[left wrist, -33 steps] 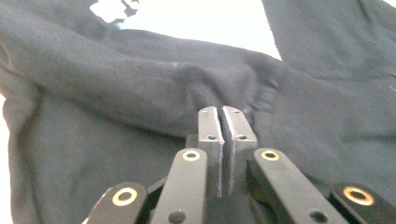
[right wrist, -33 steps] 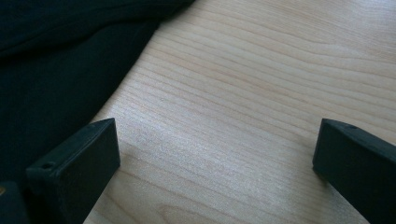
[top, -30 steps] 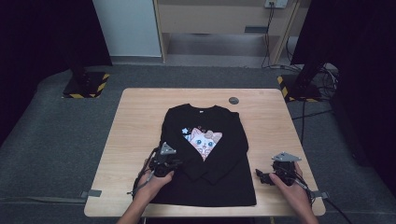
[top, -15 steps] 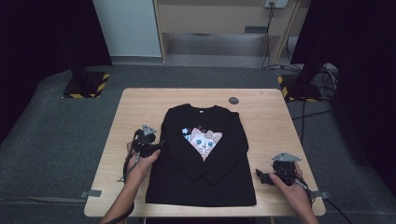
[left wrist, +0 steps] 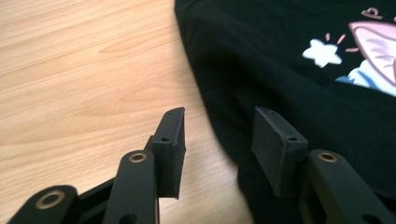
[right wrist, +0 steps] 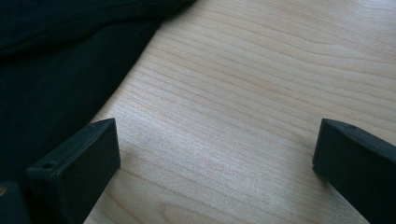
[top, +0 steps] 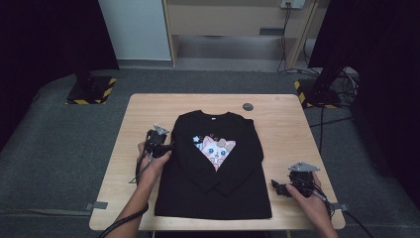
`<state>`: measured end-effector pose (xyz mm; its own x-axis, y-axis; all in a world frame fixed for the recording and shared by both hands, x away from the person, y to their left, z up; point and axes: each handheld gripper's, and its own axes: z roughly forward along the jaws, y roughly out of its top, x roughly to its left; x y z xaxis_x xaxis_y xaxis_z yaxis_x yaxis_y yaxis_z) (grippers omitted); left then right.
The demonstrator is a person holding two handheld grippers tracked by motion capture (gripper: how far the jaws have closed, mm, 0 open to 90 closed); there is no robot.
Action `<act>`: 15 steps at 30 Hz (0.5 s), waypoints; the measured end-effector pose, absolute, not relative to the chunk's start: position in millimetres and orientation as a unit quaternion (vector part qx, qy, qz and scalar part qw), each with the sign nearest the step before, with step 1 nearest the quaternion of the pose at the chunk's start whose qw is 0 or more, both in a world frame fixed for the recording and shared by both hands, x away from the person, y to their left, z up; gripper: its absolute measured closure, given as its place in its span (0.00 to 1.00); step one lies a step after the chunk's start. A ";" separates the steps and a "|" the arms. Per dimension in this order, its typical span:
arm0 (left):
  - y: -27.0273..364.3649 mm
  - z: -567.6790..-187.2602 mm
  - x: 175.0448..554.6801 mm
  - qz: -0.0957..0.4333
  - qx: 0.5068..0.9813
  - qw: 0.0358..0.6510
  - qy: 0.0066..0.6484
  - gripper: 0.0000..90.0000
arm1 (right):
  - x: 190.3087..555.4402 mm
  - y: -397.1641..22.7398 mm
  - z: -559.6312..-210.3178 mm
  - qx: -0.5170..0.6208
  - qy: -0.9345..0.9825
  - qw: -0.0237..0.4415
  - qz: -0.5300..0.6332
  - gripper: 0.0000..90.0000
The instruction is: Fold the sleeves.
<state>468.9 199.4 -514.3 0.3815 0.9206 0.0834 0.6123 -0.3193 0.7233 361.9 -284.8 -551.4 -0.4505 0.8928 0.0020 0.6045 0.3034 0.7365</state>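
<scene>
A black long-sleeved shirt (top: 218, 178) with a pink-and-white cat print (top: 216, 151) lies flat on the wooden table (top: 287, 129), both sleeves folded across its front. My left gripper (top: 171, 147) is at the shirt's left edge, level with the print. In the left gripper view (left wrist: 219, 135) its jaws are partly open and have just been closing a little. The shirt's edge (left wrist: 280, 70) lies low between them and the pads do not press on it. My right gripper (top: 278, 188) rests near the table's front right corner, open wide over bare wood (right wrist: 215, 154), with the shirt (right wrist: 56, 84) to its left.
A small dark round disc (top: 247, 106) lies on the table beyond the shirt's right shoulder. Bare wood runs along both sides of the shirt. Grey carpet surrounds the table, with stand bases (top: 91, 89) at the far corners.
My left gripper has moved away from the front of the table and leftward, from over the shirt's lower left part to its left edge. The right gripper has stayed put.
</scene>
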 end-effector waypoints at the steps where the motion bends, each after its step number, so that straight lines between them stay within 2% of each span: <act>1: 197.6 -514.8 470.1 0.249 0.774 0.308 0.494 0.59 | 361.9 -284.8 -551.4 0.480 0.780 0.210 0.343 0.01; 5: 191.8 -518.4 473.5 0.239 0.782 0.307 0.487 0.58 | 361.9 -284.9 -551.4 0.480 0.780 0.210 0.343 0.01; 8: 190.7 -522.6 476.1 0.225 0.787 0.302 0.488 0.63 | 361.8 -284.9 -551.4 0.480 0.780 0.210 0.343 0.01; 10: 190.3 -522.6 476.2 0.217 0.788 0.304 0.489 0.72 | 361.7 -285.0 -551.4 0.480 0.780 0.210 0.343 0.01; 11: 189.4 -521.7 476.1 0.213 0.789 0.302 0.491 0.72 | 361.6 -285.0 -551.4 0.480 0.780 0.210 0.343 0.01; 15: 188.5 -519.4 474.8 0.215 0.793 0.295 0.487 0.92 | 361.5 -285.0 -551.4 0.480 0.780 0.209 0.343 0.01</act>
